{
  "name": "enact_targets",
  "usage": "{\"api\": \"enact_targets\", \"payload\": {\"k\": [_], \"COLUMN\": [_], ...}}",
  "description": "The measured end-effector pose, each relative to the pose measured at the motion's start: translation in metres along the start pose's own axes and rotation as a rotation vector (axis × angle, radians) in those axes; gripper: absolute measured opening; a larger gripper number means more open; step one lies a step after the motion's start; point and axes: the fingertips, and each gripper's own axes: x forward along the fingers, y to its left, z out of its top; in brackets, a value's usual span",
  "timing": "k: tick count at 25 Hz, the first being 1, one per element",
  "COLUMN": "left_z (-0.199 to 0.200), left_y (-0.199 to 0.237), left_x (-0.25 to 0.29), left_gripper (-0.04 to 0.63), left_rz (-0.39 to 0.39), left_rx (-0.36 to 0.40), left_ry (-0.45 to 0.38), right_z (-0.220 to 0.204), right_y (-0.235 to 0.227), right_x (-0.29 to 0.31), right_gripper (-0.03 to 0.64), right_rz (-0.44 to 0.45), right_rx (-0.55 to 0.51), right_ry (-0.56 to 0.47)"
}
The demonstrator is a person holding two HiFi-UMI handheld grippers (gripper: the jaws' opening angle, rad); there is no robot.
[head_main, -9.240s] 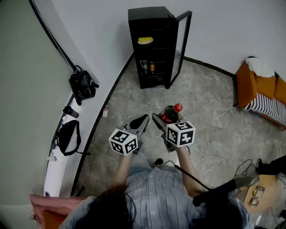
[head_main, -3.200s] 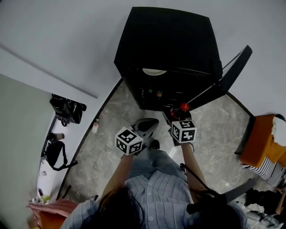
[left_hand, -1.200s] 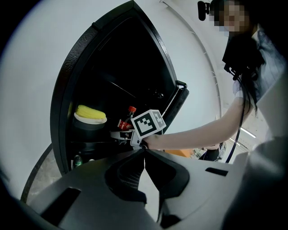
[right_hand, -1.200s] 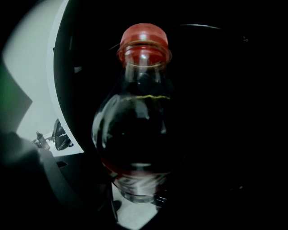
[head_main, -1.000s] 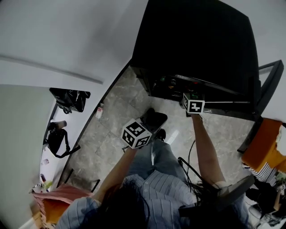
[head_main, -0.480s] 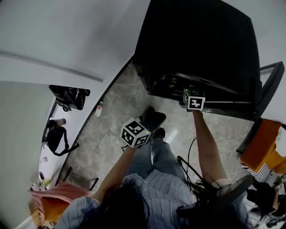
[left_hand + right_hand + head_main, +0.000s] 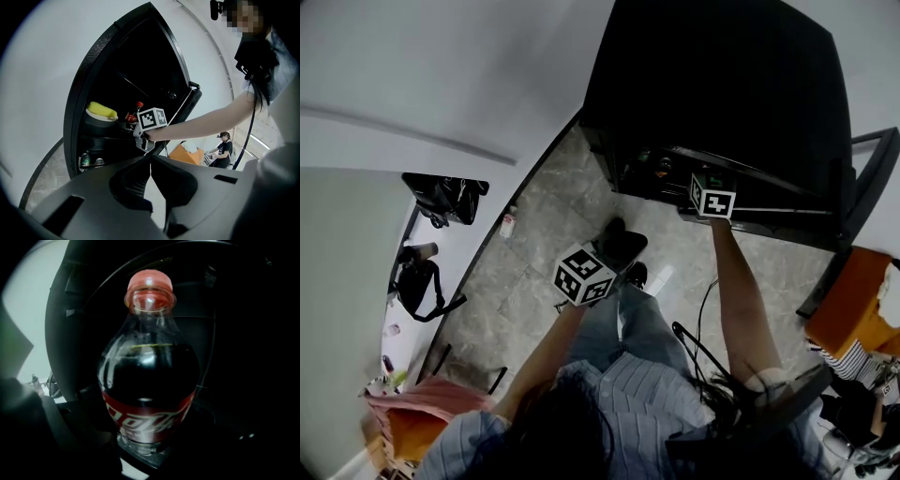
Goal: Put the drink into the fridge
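Grip first: the right gripper (image 7: 143, 449) has its jaws closed on the lower body of the cola bottle (image 7: 147, 376), just under the red label (image 7: 147, 416), and holds it upright with the red cap (image 7: 150, 281) on top. The bottle is just inside the dark mouth of the fridge (image 7: 712, 84), at the level of an upper shelf.

The bottle looks nearly full, so I judge it fairly heavy, and top-heavy with a hold this low. The plastic wall is smooth and curved, so it is likely to slip or swivel if the squeeze eases. It will give a little under pressure but should not break. A hold at the narrower part by the label seems best, with the base set down flat before the jaws let go.

On the same shelf, beside the bottle, a yellow item (image 7: 102, 110) lies in a dish, which narrows the free space. Small bottles (image 7: 84, 159) stand on a lower shelf. The open door (image 7: 187, 103) hangs at the person's right, near the outstretched arm.

The left gripper (image 7: 151, 171) is held back from the fridge, its jaws together and empty.
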Motion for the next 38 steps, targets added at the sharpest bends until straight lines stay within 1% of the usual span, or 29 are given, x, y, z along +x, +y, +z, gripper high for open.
{"api": "enact_targets", "payload": {"k": [10,16,19,21,25,30,38], "left_z": [-0.005,-0.008,-0.010,-0.011,-0.008,-0.005,-0.006], "left_y": [0.006,0.003,0.005,0.006,0.011,0.013,0.011], "left_x": [-0.003,-0.004,-0.006,-0.008,-0.011,-0.011,-0.016], "left_gripper": [0.009,0.009,0.009,0.009,0.009,0.009,0.009], "left_rz": [0.029,0.032,0.043,0.052,0.068,0.078,0.092], "left_rx": [-0.019,-0.024,-0.028,-0.031,-0.042,-0.042,-0.042], "left_ry": [-0.001,0.008,0.010,0.009,-0.001,-0.009,-0.010], "right_z": [0.007,-0.009,-0.013,-0.018,-0.020,-0.026,-0.036], "right_y": [-0.007,-0.006,-0.006,-0.007,-0.007,-0.008,-0.010], "right_x": [0.012,0.014,0.014,0.012,0.008,0.001,-0.015], "right_gripper": [0.302,0.302,0.302,0.304,0.307,0.307,0.305], "right_rz": [0.012,0.039,0.033,0.017,-0.009,-0.016,-0.042], "right_rx": [-0.003,0.005,0.002,0.019,0.034,0.075,0.088], "right_ry": [-0.013,0.093,0.130,0.165,0.184,0.228,0.273]}}
